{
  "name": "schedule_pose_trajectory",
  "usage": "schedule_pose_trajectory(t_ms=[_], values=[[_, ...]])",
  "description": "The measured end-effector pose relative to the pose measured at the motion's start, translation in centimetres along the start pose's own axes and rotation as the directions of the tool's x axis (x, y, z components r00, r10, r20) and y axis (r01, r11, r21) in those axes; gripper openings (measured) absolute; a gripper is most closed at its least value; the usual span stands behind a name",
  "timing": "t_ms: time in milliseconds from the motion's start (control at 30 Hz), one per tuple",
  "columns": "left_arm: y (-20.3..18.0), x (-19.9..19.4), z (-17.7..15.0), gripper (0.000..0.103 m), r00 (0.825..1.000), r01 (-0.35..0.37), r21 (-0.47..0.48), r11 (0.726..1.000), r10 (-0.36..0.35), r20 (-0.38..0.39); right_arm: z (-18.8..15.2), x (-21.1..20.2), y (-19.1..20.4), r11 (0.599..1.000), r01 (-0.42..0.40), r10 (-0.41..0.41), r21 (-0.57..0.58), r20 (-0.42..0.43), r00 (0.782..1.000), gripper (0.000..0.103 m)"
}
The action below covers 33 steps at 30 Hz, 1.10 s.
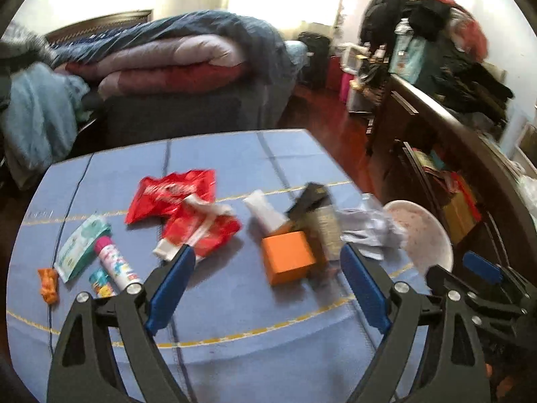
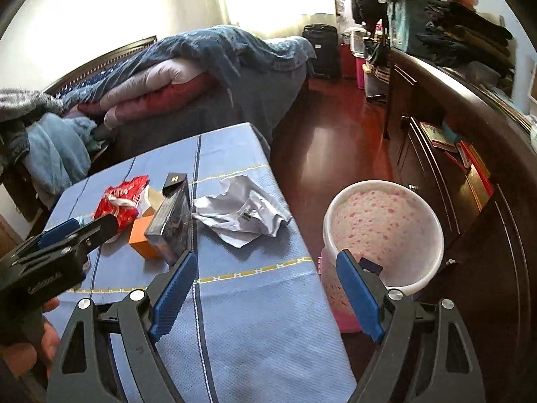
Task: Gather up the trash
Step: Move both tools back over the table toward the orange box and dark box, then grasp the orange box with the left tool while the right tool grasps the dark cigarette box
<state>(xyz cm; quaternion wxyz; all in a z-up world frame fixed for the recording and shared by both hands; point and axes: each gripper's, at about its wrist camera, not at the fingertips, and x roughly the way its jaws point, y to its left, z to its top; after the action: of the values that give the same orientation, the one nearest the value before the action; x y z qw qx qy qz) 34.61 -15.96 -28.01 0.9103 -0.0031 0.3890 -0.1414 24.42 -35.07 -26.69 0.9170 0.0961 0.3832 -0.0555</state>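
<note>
Trash lies on a blue tablecloth (image 1: 235,302): a red wrapper (image 1: 181,201), an orange box (image 1: 288,258), a dark box (image 1: 319,215), crumpled white paper (image 1: 369,231), a wipes packet (image 1: 80,245), a small tube (image 1: 115,263) and an orange scrap (image 1: 48,283). My left gripper (image 1: 268,268) is open and empty, above the table just short of the orange box. My right gripper (image 2: 268,275) is open and empty over the table's right edge (image 2: 329,302). The white bin (image 2: 382,231) with a pink-speckled liner stands on the floor to its right; a small dark item (image 2: 371,265) lies inside. The crumpled paper (image 2: 241,215) and dark box (image 2: 173,221) lie ahead.
A bed piled with blankets (image 1: 174,63) stands behind the table. A dark wooden dresser (image 2: 470,154) with cluttered shelves runs along the right. Red wood floor (image 2: 335,134) lies between them. The bin (image 1: 419,231) is at the table's right corner.
</note>
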Motion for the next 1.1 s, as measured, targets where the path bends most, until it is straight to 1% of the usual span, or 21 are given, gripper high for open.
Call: schedule_pose_trajectory(t_ms=[33,133,167,233,333,500,533,567,600,633,667,800,900,1100], values=[[0.6,0.4,0.0,0.083,1.000,-0.011,-0.015,1.000,0.011,-0.012,-0.1,0.2,0.2,1.000,-0.006,0.006,-0.007,-0.003,1.000,0.085],[1.4,1.7,0.0,0.082,0.999,-0.004,-0.044,0.999,0.002,-0.046,0.1,0.5,0.6,1.000,-0.013,0.013,-0.014,0.000,1.000,0.085],[1.2,2.1,0.0,0.081,0.999,-0.001,-0.041,0.999,-0.001,-0.050,0.1,0.6,0.5,1.000,-0.017,0.017,-0.012,0.002,1.000,0.085],[0.5,3.3,0.1,0.078,0.998,-0.018,-0.020,1.000,0.016,-0.067,0.1,0.6,0.5,1.000,-0.019,0.019,-0.003,0.005,1.000,0.085],[-0.6,4.8,0.2,0.077,0.996,-0.007,-0.003,1.000,0.007,-0.085,0.1,0.4,-0.1,1.000,-0.016,0.016,0.014,0.005,1.000,0.085],[-1.7,6.0,0.6,0.077,0.996,-0.007,-0.004,1.000,0.006,-0.091,-0.1,0.2,-1.1,0.999,-0.001,0.001,0.035,0.002,1.000,0.085],[-1.8,6.3,0.6,0.075,0.995,-0.008,-0.003,1.000,0.007,-0.098,0.0,0.2,-1.3,0.999,0.000,0.000,0.038,0.002,1.000,0.085],[-1.9,6.6,0.6,0.066,0.994,-0.005,-0.002,1.000,0.005,-0.107,0.0,0.2,-1.4,0.999,-0.001,0.001,0.040,0.003,1.000,0.085],[-1.9,6.9,0.5,0.058,0.993,-0.004,-0.001,1.000,0.004,-0.118,0.1,0.1,-1.5,0.999,-0.003,0.003,0.043,0.005,1.000,0.085],[-1.9,7.2,0.3,0.045,0.991,-0.001,-0.002,1.000,0.000,-0.137,0.1,0.0,-1.5,0.999,-0.004,0.004,0.044,0.007,1.000,0.085],[-1.8,7.4,0.2,0.043,0.989,0.029,-0.013,0.999,-0.031,-0.145,0.1,0.0,-1.5,0.999,-0.006,0.006,0.043,0.009,1.000,0.085],[-1.7,6.7,-0.2,0.042,0.993,0.023,-0.006,1.000,-0.024,-0.116,0.4,0.1,-0.9,0.999,-0.016,0.015,0.028,0.014,1.000,0.085],[-1.0,5.7,-0.2,0.042,0.996,0.026,-0.021,0.999,-0.027,-0.086,0.4,0.7,0.0,0.999,-0.032,0.032,0.008,0.005,0.999,0.085],[2.0,2.8,0.0,0.042,1.000,-0.003,-0.073,0.997,0.001,-0.031,0.5,1.9,2.7,0.996,-0.088,0.088,-0.029,-0.016,0.996,0.085]])
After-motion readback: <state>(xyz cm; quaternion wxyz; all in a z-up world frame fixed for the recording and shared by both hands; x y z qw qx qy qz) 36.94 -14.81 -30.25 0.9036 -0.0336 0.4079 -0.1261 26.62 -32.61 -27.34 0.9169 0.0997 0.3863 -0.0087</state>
